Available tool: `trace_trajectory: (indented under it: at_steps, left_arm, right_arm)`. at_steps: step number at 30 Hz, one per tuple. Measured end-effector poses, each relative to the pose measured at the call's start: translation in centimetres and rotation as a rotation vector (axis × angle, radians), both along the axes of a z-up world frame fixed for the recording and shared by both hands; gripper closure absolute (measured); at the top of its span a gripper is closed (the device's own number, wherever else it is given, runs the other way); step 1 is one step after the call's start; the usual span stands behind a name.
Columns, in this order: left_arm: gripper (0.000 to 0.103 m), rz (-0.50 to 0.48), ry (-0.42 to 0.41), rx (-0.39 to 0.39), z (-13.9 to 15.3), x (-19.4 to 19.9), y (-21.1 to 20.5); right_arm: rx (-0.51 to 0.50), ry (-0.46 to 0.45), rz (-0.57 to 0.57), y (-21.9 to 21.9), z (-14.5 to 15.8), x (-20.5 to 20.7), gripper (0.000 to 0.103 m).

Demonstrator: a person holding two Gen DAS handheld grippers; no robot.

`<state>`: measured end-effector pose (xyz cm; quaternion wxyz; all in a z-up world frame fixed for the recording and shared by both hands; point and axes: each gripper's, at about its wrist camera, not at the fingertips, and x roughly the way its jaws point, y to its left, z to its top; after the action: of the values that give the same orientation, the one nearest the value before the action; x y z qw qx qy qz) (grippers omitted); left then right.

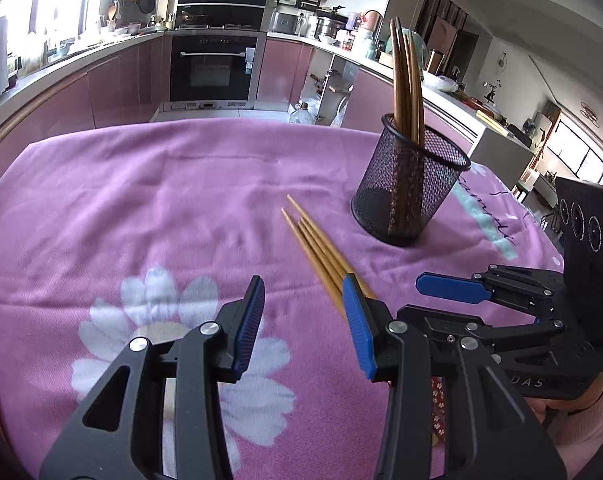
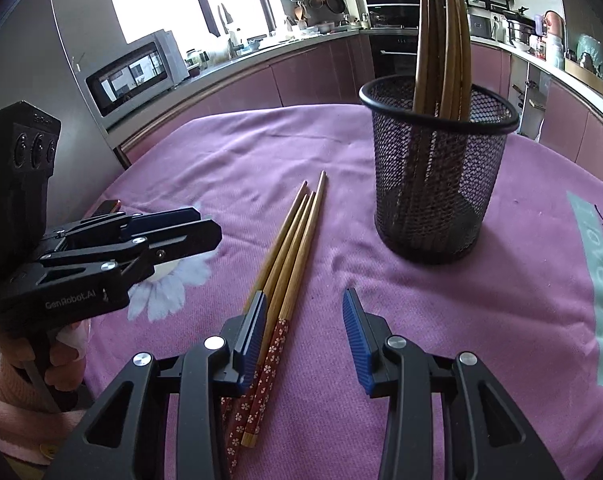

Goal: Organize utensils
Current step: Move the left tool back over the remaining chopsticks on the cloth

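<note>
Item: mesh pen cup [image 2: 437, 168], black, upright on the desk [image 2: 237, 160] under a pink cloth; serves as landmark. Holds dark wooden chopsticks [image 2: 441, 40], stood on end, likely already sorted.
Item: four loose chopsticks [image 2: 297, 240], lying bunched just left of the cup, tips toward it, apparently awaiting pickup.
Left hand-held gripper [image 1: 303, 312]: partly open, empty, its right pad against the bunch.
Right hand-held gripper [image 2: 305, 328]: partly open, grasping nothing; the bunch runs beside its left pad.
</note>
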<state>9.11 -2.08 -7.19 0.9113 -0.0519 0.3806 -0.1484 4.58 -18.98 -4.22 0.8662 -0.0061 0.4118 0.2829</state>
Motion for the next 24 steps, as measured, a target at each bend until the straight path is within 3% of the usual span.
trace_trajectory:
  at_steps: [24]
  left_arm:
    - [0.061,-0.018,0.022,0.017,-1.0,-0.2,-1.1]
  right_arm:
    - [-0.059,0.000,-0.019,0.8,-1.1,0.2,0.066]
